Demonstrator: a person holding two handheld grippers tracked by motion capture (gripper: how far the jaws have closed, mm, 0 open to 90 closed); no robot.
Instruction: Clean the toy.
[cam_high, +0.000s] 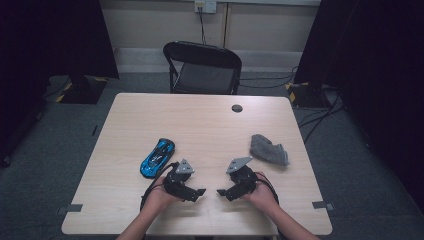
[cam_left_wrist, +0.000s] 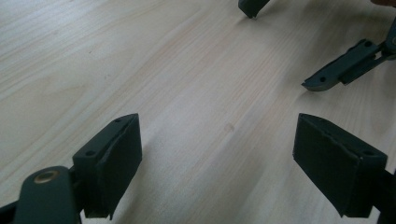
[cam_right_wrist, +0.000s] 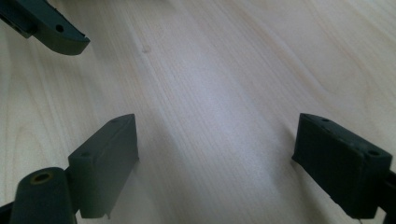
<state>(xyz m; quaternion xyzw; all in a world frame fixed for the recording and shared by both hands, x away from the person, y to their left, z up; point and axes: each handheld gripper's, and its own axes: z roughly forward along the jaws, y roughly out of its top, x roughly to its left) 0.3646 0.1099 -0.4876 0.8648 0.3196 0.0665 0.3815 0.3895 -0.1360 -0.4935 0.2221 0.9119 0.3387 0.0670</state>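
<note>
Two grippers face each other low over the worktop (cam_high: 200, 120) near its front edge: left gripper (cam_high: 200, 192) and right gripper (cam_high: 221, 192), both with jaws apart, holding nothing (bare wood between). Blue toy car (cam_high: 157, 157) lies just beside the left; grey cloth (cam_high: 269, 150) near the right.

Pale wooden table (cam_high: 200, 125), rectangular, round dark cable port (cam_high: 237, 108) near far edge; blue toy car (cam_high: 157, 157) lies left of centre; crumpled grey cloth (cam_high: 268, 150) right, well apart.
</note>
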